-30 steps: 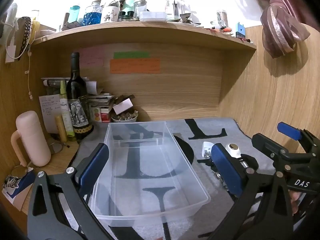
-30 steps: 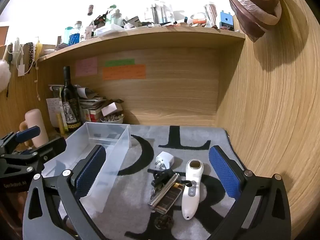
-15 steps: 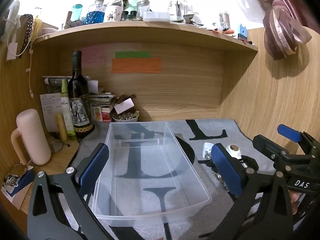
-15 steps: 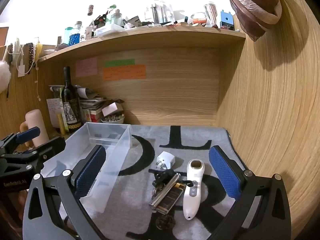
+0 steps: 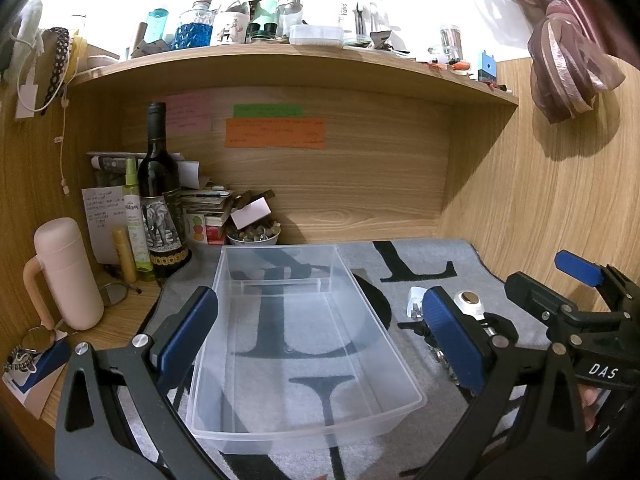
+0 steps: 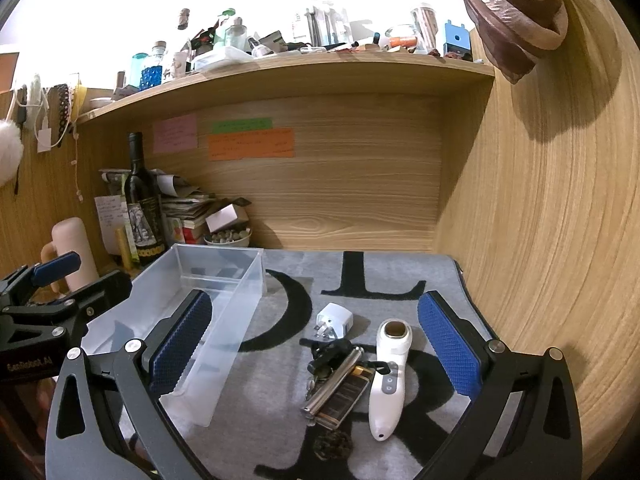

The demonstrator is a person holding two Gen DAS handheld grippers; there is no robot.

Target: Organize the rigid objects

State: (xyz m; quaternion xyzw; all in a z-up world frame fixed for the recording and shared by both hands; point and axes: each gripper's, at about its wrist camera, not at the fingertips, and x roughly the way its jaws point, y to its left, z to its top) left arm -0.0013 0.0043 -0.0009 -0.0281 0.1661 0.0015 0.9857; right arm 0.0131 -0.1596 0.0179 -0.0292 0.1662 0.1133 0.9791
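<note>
Grey mat [image 6: 432, 280] with black letters; clear bin [image 5: 304, 320]; white plug [image 6: 335, 320] and white handheld device [image 6: 388, 384]; blue claw pads [image 6: 448, 344].

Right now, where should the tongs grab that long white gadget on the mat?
Probably the narrow middle of the white gadget, coming from above with the right tongs, one pad on each long side. It lies flat, its right side clear; the metal tube crowds its left.
</note>
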